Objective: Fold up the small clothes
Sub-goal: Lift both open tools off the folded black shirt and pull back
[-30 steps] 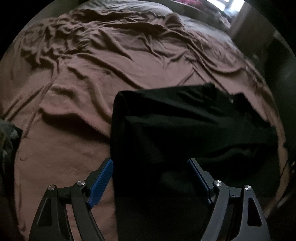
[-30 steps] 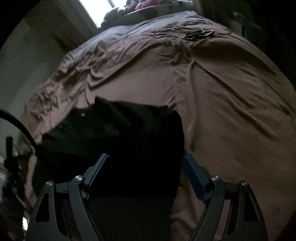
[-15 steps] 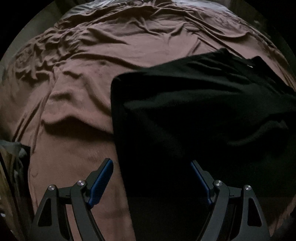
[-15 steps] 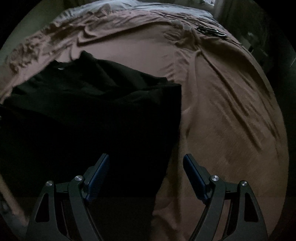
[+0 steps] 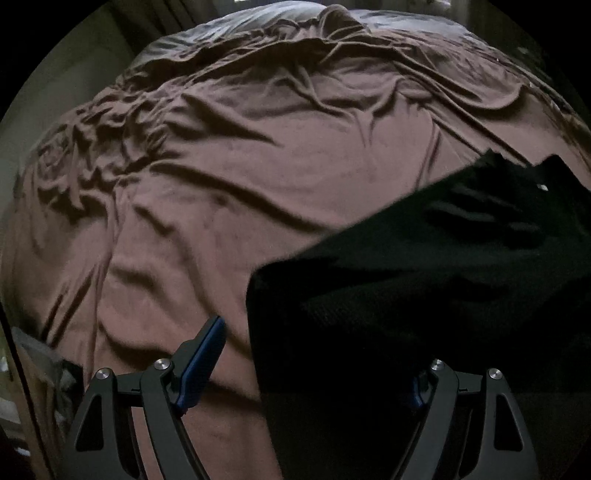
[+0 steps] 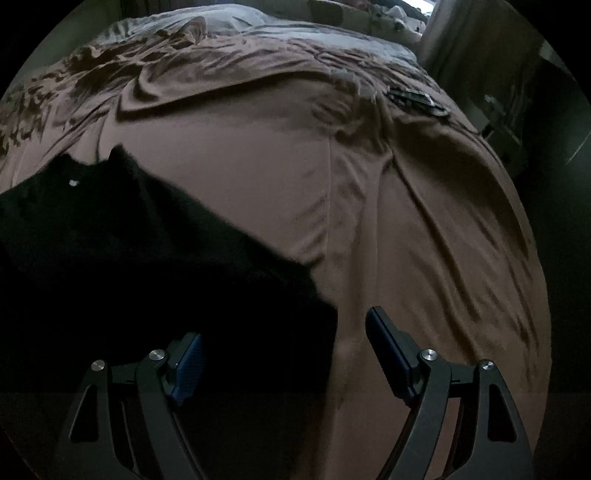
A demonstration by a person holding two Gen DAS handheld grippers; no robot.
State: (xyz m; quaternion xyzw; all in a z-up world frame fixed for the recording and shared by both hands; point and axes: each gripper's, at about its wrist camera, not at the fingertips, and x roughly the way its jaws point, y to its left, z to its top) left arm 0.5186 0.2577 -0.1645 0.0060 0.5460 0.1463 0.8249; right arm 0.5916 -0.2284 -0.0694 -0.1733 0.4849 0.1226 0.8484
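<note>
A black garment (image 5: 424,280) lies spread on a wrinkled brown bed sheet (image 5: 258,177). A small white tag (image 5: 542,187) shows near its far edge. My left gripper (image 5: 314,365) hovers open over the garment's near left corner. The cloth's side edge runs between the fingers, and the right finger is almost lost against the black. In the right wrist view the same garment (image 6: 129,258) fills the left side. My right gripper (image 6: 288,354) stands open over the near right corner, its right pad above bare sheet (image 6: 424,221). Neither pair of pads presses on cloth.
A small dark object (image 6: 417,99) lies on the sheet far to the right, near the bed's edge. Grey bedding (image 6: 258,26) is bunched at the head of the bed. A pile of cloth (image 5: 37,362) sits off the bed's left side. Dark furniture (image 6: 506,122) stands beyond the right edge.
Both grippers have rolled and moved closer to the bed. In each view the garment's side edge has slid from beside the outer finger to between the fingers. Both pairs of jaws stay as wide.
</note>
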